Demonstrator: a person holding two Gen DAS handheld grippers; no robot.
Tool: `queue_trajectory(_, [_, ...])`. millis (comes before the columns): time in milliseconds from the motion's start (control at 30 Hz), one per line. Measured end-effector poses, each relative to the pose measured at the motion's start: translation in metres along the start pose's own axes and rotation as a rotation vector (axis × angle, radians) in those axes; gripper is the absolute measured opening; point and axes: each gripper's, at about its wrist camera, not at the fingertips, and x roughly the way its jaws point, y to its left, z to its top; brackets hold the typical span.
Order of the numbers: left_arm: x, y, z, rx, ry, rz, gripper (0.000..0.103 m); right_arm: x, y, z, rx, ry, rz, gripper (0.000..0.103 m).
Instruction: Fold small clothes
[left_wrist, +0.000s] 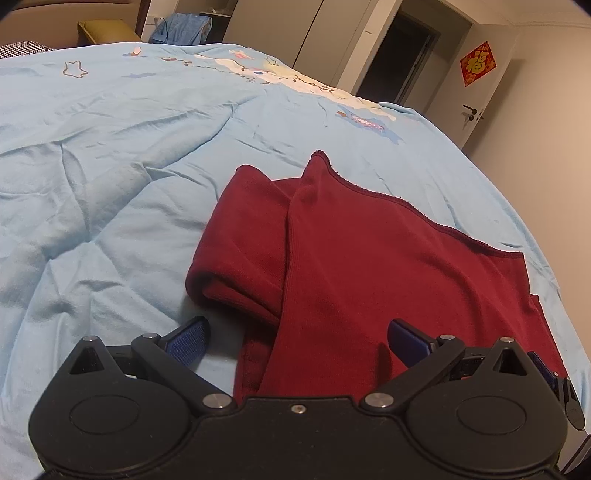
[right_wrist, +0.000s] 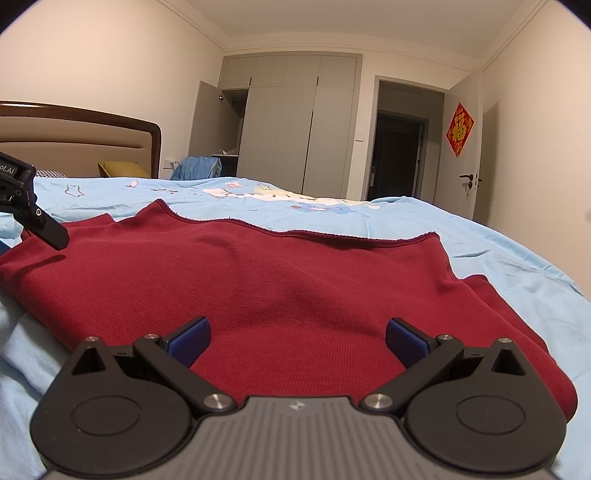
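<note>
Left gripper (left_wrist: 297, 341) and right gripper (right_wrist: 297, 341): both hovering with jaws spread wide and gripping nothing, just over the near edge of the red garment (right_wrist: 295, 288). Red garment: lying spread on the light blue bedspread (left_wrist: 110, 166), its left side appearing already turned inward, further folds seemingly remaining. Beyond the garment, the wardrobe (right_wrist: 295, 122) is standing partly open.

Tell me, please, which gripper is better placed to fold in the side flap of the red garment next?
Probably the left gripper: it is open at the red garment's near edge, right beside the flap. The right gripper, also open, faces the flat middle.
</note>
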Motion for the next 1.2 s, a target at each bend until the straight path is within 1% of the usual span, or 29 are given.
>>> queue_trajectory(333, [0.000, 0.001, 0.000, -0.005, -0.009, -0.008, 0.102, 0.000, -0.001, 0.000, 0.000, 0.000, 0.001, 0.103])
queue_trajectory(400, [-0.001, 0.001, 0.000, -0.015, -0.016, -0.020, 0.097, 0.000, 0.000, 0.000, 0.000, 0.000, -0.001, 0.103])
queue_trajectory(467, [-0.001, 0.003, 0.001, -0.024, -0.022, -0.031, 0.084, 0.000, 0.000, 0.000, 0.000, -0.001, -0.004, 0.103])
queue_trajectory(500, [-0.001, 0.003, 0.001, -0.028, -0.021, -0.036, 0.080, 0.000, 0.000, 0.000, 0.001, -0.001, -0.004, 0.103])
queue_trajectory(533, [0.000, 0.003, 0.001, -0.032, -0.019, -0.040, 0.072, -0.001, 0.000, 0.000, 0.002, -0.001, -0.006, 0.103])
queue_trajectory(567, [0.000, 0.003, 0.001, -0.039, -0.016, -0.041, 0.068, -0.001, 0.001, 0.001, 0.003, -0.001, -0.007, 0.103])
queue_trajectory(600, [0.000, 0.003, 0.002, -0.046, -0.021, -0.033, 0.066, -0.001, 0.001, 0.001, 0.004, -0.001, -0.009, 0.103])
queue_trajectory(667, [0.000, 0.004, 0.003, -0.073, -0.031, -0.016, 0.055, -0.001, 0.003, 0.002, 0.005, -0.001, -0.012, 0.103])
queue_trajectory(700, [0.000, 0.006, 0.004, -0.095, -0.034, -0.009, 0.052, -0.002, 0.003, 0.002, 0.006, 0.002, -0.013, 0.103])
queue_trajectory(733, [0.000, 0.008, 0.005, -0.122, -0.037, 0.000, 0.045, -0.004, 0.003, 0.004, 0.007, 0.010, -0.012, 0.103])
queue_trajectory(767, [0.000, 0.009, 0.006, -0.139, -0.037, 0.015, 0.040, -0.006, 0.001, 0.006, 0.011, 0.015, -0.009, 0.103])
queue_trajectory(800, [0.000, 0.008, 0.007, -0.145, -0.040, 0.031, 0.032, -0.009, 0.000, 0.007, 0.019, 0.012, -0.004, 0.103])
queue_trajectory(867, [-0.002, 0.002, 0.010, -0.126, -0.053, 0.053, 0.021, -0.015, -0.003, 0.008, 0.038, 0.001, 0.002, 0.103])
queue_trajectory(933, [-0.005, -0.010, 0.012, -0.069, -0.072, 0.076, 0.018, -0.020, -0.007, 0.011, 0.052, -0.008, -0.013, 0.103])
queue_trajectory(1033, [-0.011, -0.032, 0.016, 0.035, -0.109, 0.096, 0.016, -0.029, -0.015, 0.017, 0.074, -0.032, -0.048, 0.103])
queue_trajectory(1133, [-0.017, -0.058, 0.025, 0.127, -0.147, 0.071, 0.016, -0.040, -0.028, 0.023, 0.111, -0.062, -0.087, 0.103])
queue_trajectory(1200, [-0.020, -0.081, 0.032, 0.212, -0.173, 0.047, 0.016, -0.048, -0.039, 0.026, 0.138, -0.075, -0.123, 0.103])
